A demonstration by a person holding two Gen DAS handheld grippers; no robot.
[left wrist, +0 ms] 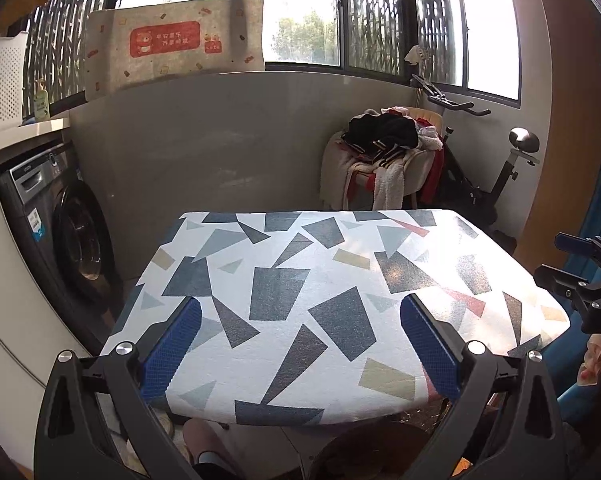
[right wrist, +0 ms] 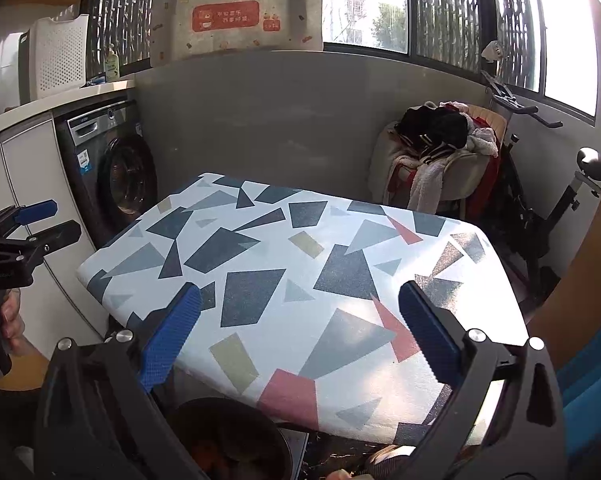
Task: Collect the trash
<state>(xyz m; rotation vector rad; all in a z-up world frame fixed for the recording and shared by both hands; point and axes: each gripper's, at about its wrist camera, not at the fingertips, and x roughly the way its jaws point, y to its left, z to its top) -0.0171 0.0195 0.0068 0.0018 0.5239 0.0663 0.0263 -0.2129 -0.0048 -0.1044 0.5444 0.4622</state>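
Observation:
A table with a white cloth printed with grey, blue, tan and red shapes (left wrist: 300, 280) fills the middle of both views (right wrist: 300, 272). No trash shows on its top. A dark round bin (right wrist: 228, 440) stands below the table's near edge, with something brownish inside; its rim also shows in the left wrist view (left wrist: 364, 452). My left gripper (left wrist: 300, 344) is open and empty over the near edge. My right gripper (right wrist: 300, 336) is open and empty over the near edge. Each gripper shows in the other's view, the right one (left wrist: 584, 276) and the left one (right wrist: 32, 232).
A washing machine (left wrist: 72, 232) stands under a counter at the left. A chair piled with clothes (left wrist: 384, 152) and an exercise bike (left wrist: 480, 160) stand at the back right. A low grey wall with windows runs behind the table. A blue seat (right wrist: 596, 392) is at the right.

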